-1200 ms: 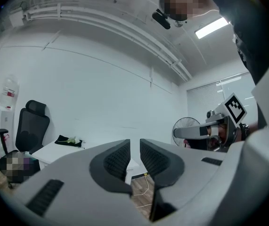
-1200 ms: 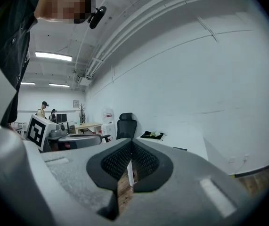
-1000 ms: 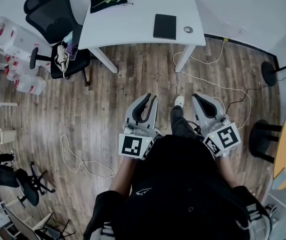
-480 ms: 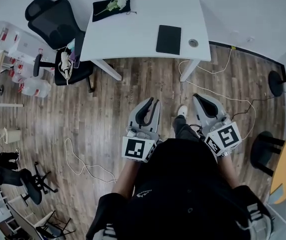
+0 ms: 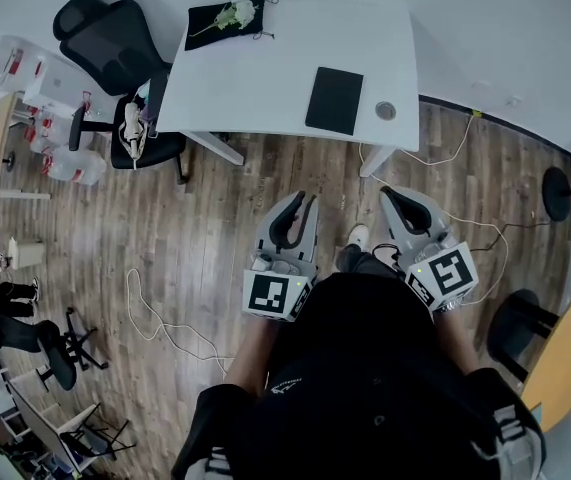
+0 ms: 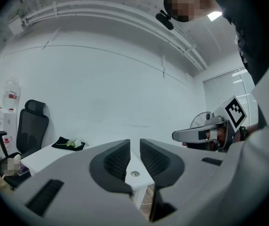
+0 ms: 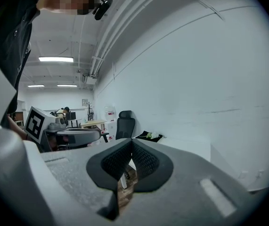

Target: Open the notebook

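Observation:
A closed black notebook (image 5: 334,99) lies flat on the white table (image 5: 265,68), near its right end beside a round cable hole (image 5: 386,111). Both grippers are held low in front of the person, well short of the table and over the wooden floor. My left gripper (image 5: 305,199) points toward the table with a narrow gap between its jaws and nothing in it. In the left gripper view (image 6: 134,142) the cable hole (image 6: 134,173) shows through that gap, and the notebook is hidden. My right gripper (image 5: 388,193) (image 7: 132,141) is shut, tips touching, empty.
A black cloth with a white flower (image 5: 225,15) lies at the table's far left corner. A black office chair (image 5: 115,43) stands left of the table. Cables (image 5: 445,158) run over the floor near the right table leg. A stool (image 5: 515,318) and a wooden round table (image 5: 570,368) are at the right.
The table and notebook have come a little lower and nearer in the head view as the person moves toward them. Both grippers keep the same pose and jaw state.

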`<state>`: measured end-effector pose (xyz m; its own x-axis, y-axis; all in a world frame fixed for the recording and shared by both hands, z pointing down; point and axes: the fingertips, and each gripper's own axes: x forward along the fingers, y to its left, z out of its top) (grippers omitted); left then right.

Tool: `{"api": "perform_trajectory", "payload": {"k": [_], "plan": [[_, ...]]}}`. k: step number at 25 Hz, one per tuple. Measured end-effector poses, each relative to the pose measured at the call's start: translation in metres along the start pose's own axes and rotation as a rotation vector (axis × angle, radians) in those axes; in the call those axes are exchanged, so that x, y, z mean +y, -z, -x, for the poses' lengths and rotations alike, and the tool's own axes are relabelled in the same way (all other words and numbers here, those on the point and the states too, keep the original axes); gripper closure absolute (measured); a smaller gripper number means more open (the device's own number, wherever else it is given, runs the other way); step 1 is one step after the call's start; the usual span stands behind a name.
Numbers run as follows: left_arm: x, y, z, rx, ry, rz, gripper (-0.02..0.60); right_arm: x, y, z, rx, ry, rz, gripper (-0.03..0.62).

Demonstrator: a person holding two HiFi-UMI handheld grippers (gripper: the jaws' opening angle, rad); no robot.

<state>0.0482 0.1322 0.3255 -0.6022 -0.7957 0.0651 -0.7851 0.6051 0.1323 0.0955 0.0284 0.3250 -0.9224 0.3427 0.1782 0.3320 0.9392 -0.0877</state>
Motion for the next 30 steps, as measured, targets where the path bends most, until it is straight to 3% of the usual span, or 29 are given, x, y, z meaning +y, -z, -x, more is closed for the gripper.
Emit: {"api": "perform_trajectory", "payload": {"k": [7, 15, 22, 30], "plan": [[-0.007, -0.003, -0.052, 0.0, -0.053, -0.008, 0.517, -0.057, -0.01, -0.009, -0.011, -0.038, 0.009, 0.592], [-0.006, 0.009, -0.092, 0.038, -0.044, -0.006, 0.517, -0.095, -0.011, -0.013, -0.01, -0.005, -0.023, 0.592], [0.02, 0.026, -0.126, 0.074, -0.01, 0.011, 0.517, -0.113, -0.008, -0.018, 0.006, 0.081, -0.045, 0.592], [0.069, 0.052, -0.166, 0.161, 0.079, -0.013, 0.517, -0.129, -0.009, -0.051, 0.038, 0.219, -0.084, 0.592]]}}
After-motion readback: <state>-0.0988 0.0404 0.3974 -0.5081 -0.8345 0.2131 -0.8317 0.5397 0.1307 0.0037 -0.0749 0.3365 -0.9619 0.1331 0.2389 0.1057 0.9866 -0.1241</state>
